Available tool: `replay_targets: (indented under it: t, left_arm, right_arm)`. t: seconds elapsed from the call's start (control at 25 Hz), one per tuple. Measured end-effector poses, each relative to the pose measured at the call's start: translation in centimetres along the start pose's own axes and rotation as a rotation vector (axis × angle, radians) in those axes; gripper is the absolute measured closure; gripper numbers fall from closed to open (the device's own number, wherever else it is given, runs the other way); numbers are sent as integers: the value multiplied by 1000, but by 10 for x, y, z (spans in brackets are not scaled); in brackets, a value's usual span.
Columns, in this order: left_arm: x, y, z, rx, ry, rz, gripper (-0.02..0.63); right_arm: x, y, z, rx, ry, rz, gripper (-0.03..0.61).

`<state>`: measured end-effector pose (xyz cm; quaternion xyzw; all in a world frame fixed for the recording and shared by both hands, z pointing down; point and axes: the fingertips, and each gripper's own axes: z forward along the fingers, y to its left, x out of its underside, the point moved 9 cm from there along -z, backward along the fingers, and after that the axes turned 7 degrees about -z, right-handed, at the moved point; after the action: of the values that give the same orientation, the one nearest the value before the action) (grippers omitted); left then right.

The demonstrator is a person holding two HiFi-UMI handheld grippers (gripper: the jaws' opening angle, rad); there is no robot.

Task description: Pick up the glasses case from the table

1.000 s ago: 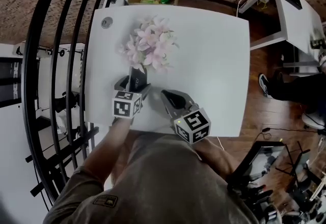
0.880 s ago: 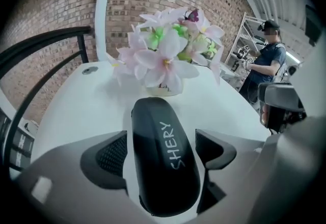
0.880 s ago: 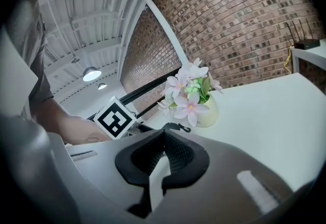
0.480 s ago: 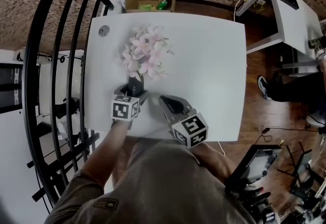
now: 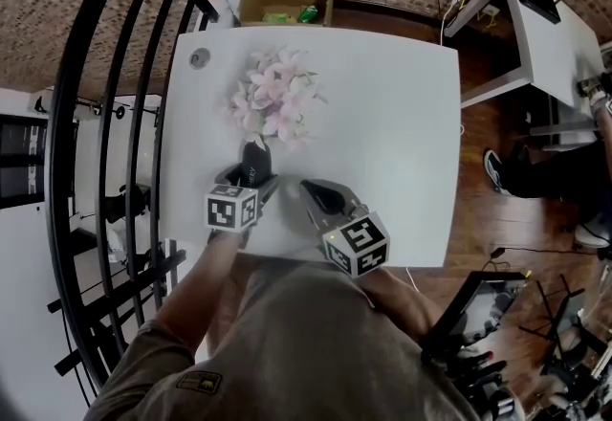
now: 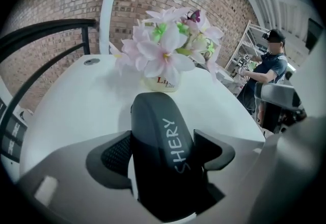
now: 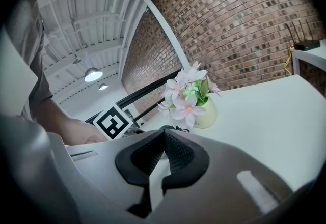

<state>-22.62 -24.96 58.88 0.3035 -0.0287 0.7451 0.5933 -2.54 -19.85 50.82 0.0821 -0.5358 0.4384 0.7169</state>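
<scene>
Glasses case [image 6: 162,131] is over the near-left part of the white surface [image 5: 382,122]. It is just on my side of the pot of pink flowers [image 5: 273,99], which stands toward the surface's left edge. My left tool [image 5: 251,178] is clenched on the case, one ribbed pad against each long flank, with the rounded end poking out past the jaws toward the flowers. I cannot tell whether its underside is clear of the surface. My right tool [image 5: 325,194] hovers just beside it at the near edge, jaws pressed together on nothing.

The case looks like a dark hard shell with a smooth, curved skin. I judge it light and stiff, so it will not crush, but it could slide or twist out of the pads. Holding across the middle of the flanks, as now, seems the safest grip. The petals are close enough to brush on the way up.

By count: one surface, one flower pot, two tools, one case.
</scene>
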Motion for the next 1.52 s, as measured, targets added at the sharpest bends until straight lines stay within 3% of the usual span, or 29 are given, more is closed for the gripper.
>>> replay_targets:
  t: [0.48,1.08,1.52]
  left_arm:
    - [22,-29,-59,41,-253,-89,236]
    - [52,-42,-161,324,-535,-35,238]
    - [80,-50,-229,433,-660,42,238]
  right_arm:
    - [7,17,-23,-50,-35,-43,568]
    - [20,101,-62,148,-140,-77,568]
    - [9,158,-94,203,-250,-148,568]
